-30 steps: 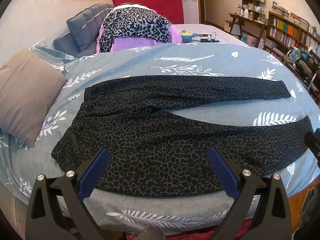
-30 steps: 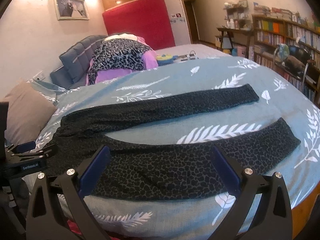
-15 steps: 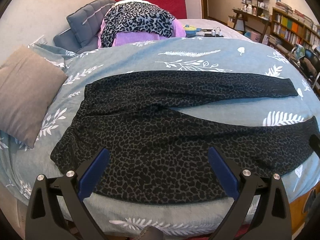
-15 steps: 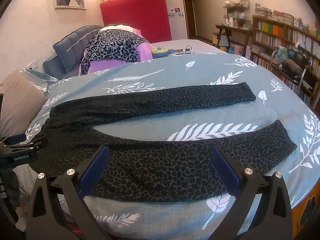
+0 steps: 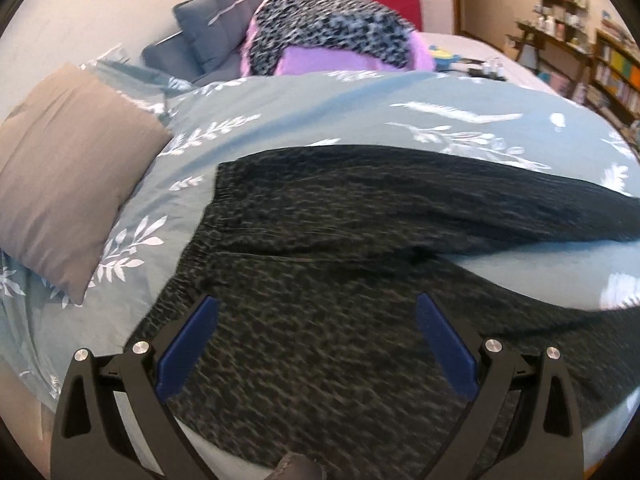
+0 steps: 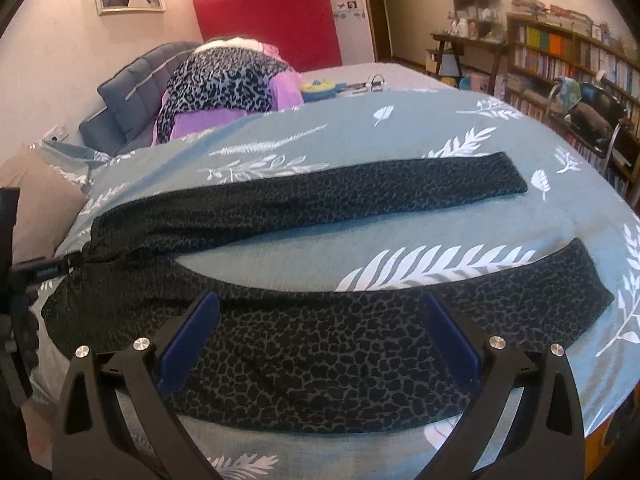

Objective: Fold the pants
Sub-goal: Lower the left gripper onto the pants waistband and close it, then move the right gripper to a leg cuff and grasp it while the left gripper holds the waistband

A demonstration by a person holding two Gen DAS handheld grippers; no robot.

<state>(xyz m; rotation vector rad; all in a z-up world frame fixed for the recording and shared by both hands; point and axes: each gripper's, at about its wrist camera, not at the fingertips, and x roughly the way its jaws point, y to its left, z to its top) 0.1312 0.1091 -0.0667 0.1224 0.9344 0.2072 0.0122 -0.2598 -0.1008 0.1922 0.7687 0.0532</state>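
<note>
- Leopard-print dark pants (image 6: 328, 344) are lying flat on the bed's teal leaf-print duvet (image 6: 360, 128), waistband to the left, both legs splayed out to the right in a V with bare duvet between them.
- Left gripper (image 5: 316, 340) is closing in on the waist/hip area: a second ago the whole garment was fitting in its view, now the waistband (image 5: 208, 216) and seat are filling the frame, and the picture is motion-blurred, so it's moving fast.
- Left gripper's blue pads (image 5: 188, 344) are spread wide, nothing between them; they're hanging over the near hip fabric, and I can't tell whether they're touching it.
- Right gripper (image 6: 320, 344) is sitting over the near leg's thigh, also spread wide and empty; its view is barely shifting versus half a second ago.
- Left gripper's body is showing at the left edge of the right view, next to the waistband.
- Meaning: no fold is made yet. Judging by the approach, the first grasp is coming at the near waist edge and near leg, probably to lay that leg over the far leg (image 6: 360, 188).
- Brown pillow (image 5: 68, 168) is lying just left of the waistband, apart from it.
</note>
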